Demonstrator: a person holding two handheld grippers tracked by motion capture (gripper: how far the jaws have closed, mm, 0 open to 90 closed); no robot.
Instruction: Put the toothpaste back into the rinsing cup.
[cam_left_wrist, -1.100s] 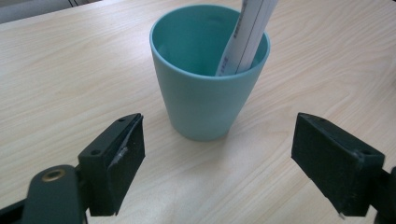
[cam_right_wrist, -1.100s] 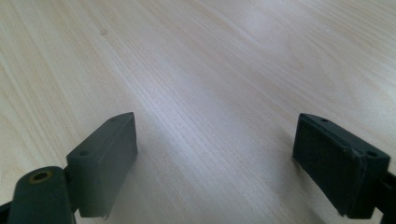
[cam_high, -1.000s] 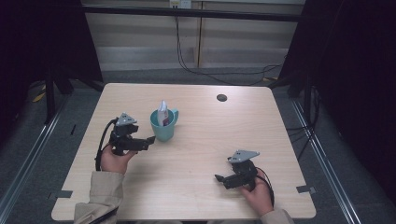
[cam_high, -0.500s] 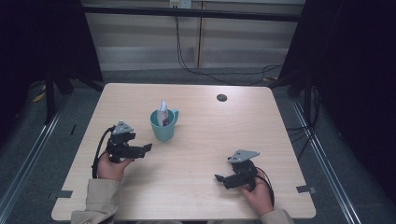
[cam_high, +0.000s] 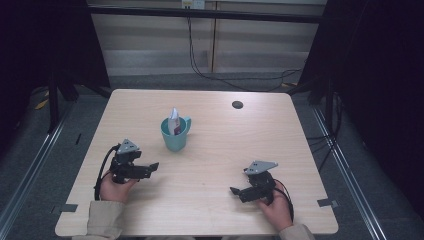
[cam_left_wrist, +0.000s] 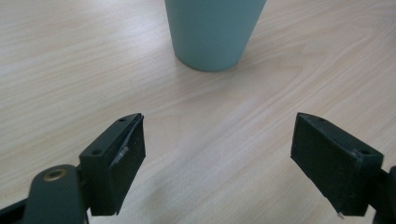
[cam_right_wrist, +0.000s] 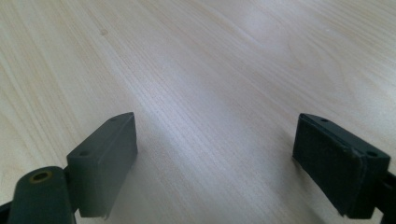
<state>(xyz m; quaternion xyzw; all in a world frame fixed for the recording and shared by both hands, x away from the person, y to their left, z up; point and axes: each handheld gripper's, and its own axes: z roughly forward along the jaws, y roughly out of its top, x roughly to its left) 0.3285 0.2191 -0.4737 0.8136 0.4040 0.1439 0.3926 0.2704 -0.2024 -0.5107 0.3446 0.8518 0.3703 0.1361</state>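
On the pale wooden tabletop (cam_high: 210, 200), a teal mug (cam_high: 175, 134) is standing upright near the middle with a small white packet (cam_high: 174, 120) sticking up out of it. The left tongs (cam_high: 150, 167) are lying low near the front left edge, spread wide and gripping nothing, pointing toward the mug, whose base is showing just ahead in the left gripper view. The right tongs (cam_high: 235, 191) are resting near the front right, well apart from the mug, likewise spread wide over bare wood.
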